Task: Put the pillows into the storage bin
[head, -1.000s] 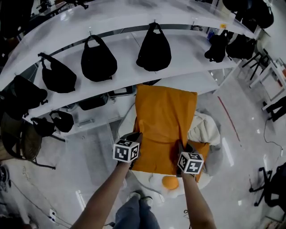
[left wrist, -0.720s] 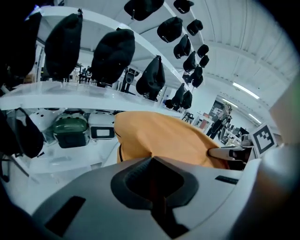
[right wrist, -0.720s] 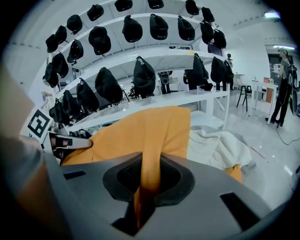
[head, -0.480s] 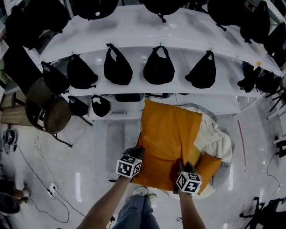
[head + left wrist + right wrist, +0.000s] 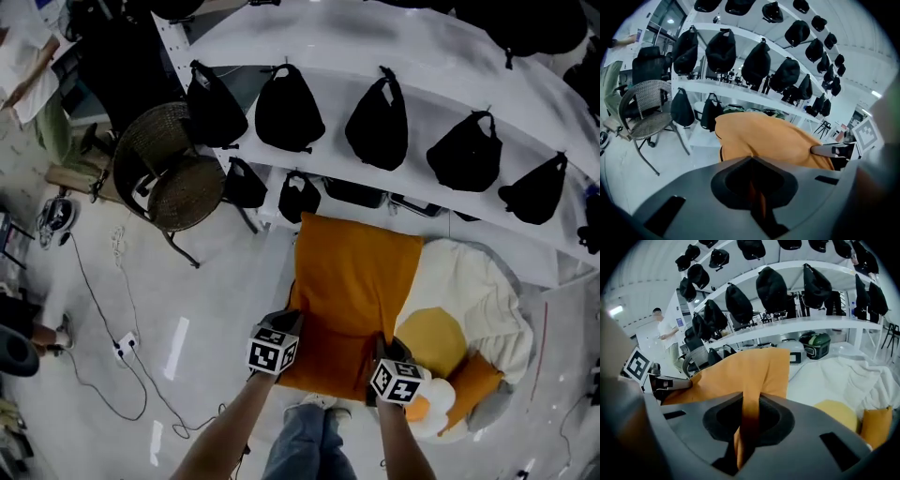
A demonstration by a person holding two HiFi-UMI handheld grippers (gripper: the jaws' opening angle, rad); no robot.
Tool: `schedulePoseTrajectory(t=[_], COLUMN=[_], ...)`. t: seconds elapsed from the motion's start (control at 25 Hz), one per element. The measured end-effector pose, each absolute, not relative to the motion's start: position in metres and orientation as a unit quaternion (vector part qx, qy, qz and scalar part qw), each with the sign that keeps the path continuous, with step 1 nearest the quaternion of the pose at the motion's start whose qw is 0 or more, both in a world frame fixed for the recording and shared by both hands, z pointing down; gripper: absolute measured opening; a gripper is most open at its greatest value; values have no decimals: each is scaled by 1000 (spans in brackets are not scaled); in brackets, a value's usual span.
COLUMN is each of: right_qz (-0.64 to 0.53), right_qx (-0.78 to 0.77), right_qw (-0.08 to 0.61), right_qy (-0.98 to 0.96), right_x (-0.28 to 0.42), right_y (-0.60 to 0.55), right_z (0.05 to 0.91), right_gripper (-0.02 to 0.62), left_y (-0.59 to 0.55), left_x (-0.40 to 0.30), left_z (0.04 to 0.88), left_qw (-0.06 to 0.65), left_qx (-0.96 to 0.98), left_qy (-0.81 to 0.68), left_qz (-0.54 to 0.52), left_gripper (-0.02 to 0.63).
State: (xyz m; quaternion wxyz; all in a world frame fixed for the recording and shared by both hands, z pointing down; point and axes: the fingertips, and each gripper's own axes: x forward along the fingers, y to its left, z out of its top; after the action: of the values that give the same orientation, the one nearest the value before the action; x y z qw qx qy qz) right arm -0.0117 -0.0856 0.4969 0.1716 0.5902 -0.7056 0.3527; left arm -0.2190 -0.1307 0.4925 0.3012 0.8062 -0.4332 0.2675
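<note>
Left forearm reaches forward, left gripper tipped downward, jaws clamped on the lower left edge of the orange pillow. Right forearm runs alongside, right gripper pinching a fold at the lower right edge. The pillow hangs above the floor, fronting the white shelf.

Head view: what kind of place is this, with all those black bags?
Probably a showroom or test studio, not a home: long curved white shelves, rows of black bags on them, and a lone wicker chair.
</note>
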Motion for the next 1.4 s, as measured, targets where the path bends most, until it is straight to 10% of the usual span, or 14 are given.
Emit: schedulePoseTrajectory(t=[0.84, 1.4], right_qz=[358, 373], right_qx=[564, 570], right_qw=[167, 144], right_qy=[-725, -718], right_x=[-114, -92], right_y=[-159, -147], right_z=[654, 691], right_gripper=[45, 263], left_y=[-189, -192], left_x=[-327, -324], left_z=[644, 687], left_qw=[270, 242], left_qx=[782, 758], left_qy=[-485, -524], left_qz=[284, 304], left_gripper=[25, 155])
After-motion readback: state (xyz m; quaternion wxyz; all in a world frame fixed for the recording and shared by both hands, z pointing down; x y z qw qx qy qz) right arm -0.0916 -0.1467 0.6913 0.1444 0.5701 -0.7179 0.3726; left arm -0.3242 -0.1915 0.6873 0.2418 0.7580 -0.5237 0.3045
